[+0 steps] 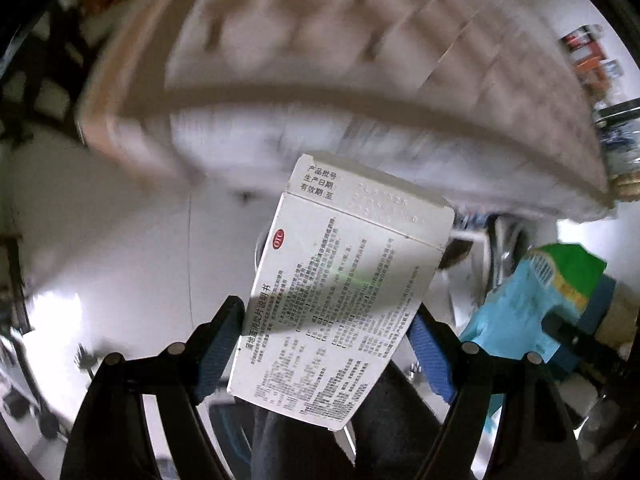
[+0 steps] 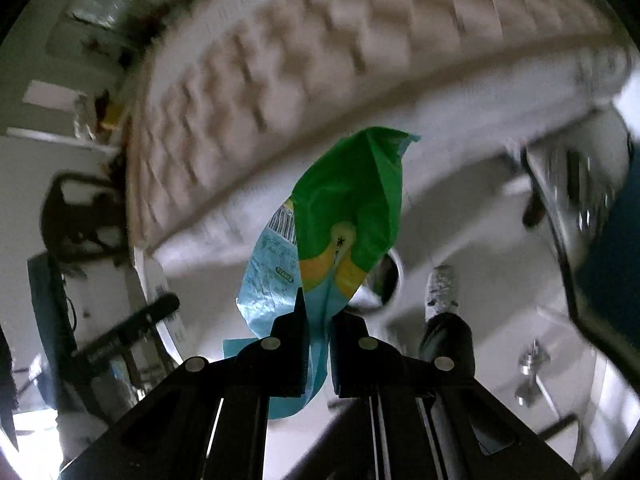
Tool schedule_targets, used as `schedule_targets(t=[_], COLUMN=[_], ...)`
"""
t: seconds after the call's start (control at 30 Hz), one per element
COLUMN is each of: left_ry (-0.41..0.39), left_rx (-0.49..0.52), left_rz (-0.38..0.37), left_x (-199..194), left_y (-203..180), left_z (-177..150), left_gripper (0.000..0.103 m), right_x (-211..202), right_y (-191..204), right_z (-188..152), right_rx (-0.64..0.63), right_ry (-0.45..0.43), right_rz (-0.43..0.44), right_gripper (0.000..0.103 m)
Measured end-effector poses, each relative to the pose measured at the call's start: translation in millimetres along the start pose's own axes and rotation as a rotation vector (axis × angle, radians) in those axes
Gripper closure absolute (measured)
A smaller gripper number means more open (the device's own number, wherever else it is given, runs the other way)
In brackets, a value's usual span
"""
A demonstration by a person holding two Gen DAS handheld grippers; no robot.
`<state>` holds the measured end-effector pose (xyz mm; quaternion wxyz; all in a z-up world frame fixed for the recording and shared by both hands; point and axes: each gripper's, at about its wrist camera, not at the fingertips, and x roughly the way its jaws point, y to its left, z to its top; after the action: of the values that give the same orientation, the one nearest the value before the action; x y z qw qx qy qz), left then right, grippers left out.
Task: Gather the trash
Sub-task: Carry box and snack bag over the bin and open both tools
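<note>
- since both hands are already loaded, this looks like the carry-to-the-bin part of collecting trash, not the picking-up part.
- left gripper has its blue pads spread wide and pressed on the sides of a white medicine box, which sticks out forward over the pale floor.
- right gripper is squeezed nearly together, pinching a green and blue snack wrapper that hangs limp above the floor.
- a quilted mattress is smeared with blur behind both.
- can't see any bin or bag in either view.
- next move, my guess: find the bin, get over it, then let go of each piece.
</note>
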<state>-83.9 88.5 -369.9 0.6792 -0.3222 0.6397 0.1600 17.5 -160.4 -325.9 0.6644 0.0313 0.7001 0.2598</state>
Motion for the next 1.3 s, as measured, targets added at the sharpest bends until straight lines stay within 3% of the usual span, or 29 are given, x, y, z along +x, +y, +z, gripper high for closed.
schedule_targets(t=[0.2,0.43,0.5,0.53,0.6,0.7,0.73,0.77,0.9,0.97,1.07,1.3], left_ry=[0.119,0.216,0.235,0.243,0.240,0.226,0.219,0.204,0.136,0.104,0.069,0.040], left_rx=[-0.087,-0.157,-0.169,-0.174,-0.174,-0.182,-0.182,-0.179,-0.137,-0.109,-0.069,-0.032], left_rz=[-0.067,-0.138,-0.157,-0.159,-0.142,-0.108,-0.096,-0.073,0.039,0.099,0.168,0.218], left_x=[126.8,273.1,299.3,307.4,321.8,326.1,324.9,321.5,306.7,295.0,280.0,251.8], left_y=[41.6,80.9,89.5,94.0,102.5,100.5,101.3,103.3,100.2,94.7,90.2,74.3], left_z=[3.9,36.2,33.6,31.8,36.5,32.6,30.1,26.3,14.5,6.7,-3.7,-21.9], left_gripper=[0.024,0.023,0.013,0.003,0.002,0.002,0.002,0.002,0.002,0.002,0.002,0.002], right_x=[121.9,292.4,336.3,354.8,387.4,435.7,446.9,456.4,458.3,447.4,425.7,377.7], right_y=[-43.1,-87.3,-92.4,-95.4,-97.6,-103.9,-107.6,-110.7,-113.7,-109.2,-101.5,-74.9], right_z=[-39.9,-26.3,-18.9,-16.9,-13.5,-12.2,-13.5,-15.1,-17.4,-19.8,-19.1,-25.8], right_rx=[0.019,0.016,-0.004,-0.009,-0.031,-0.039,-0.035,-0.031,-0.047,-0.075,-0.133,-0.255], right_ry=[0.131,0.206,0.217,0.223,0.242,0.297,0.316,0.326,0.323,0.300,0.260,0.191], right_rz=[-0.052,-0.078,-0.078,-0.069,-0.061,-0.021,-0.006,0.014,-0.031,-0.075,-0.141,-0.288], right_gripper=[0.095,0.095,0.095,0.095,0.094,0.077,0.059,0.046,0.028,0.006,0.005,0.002])
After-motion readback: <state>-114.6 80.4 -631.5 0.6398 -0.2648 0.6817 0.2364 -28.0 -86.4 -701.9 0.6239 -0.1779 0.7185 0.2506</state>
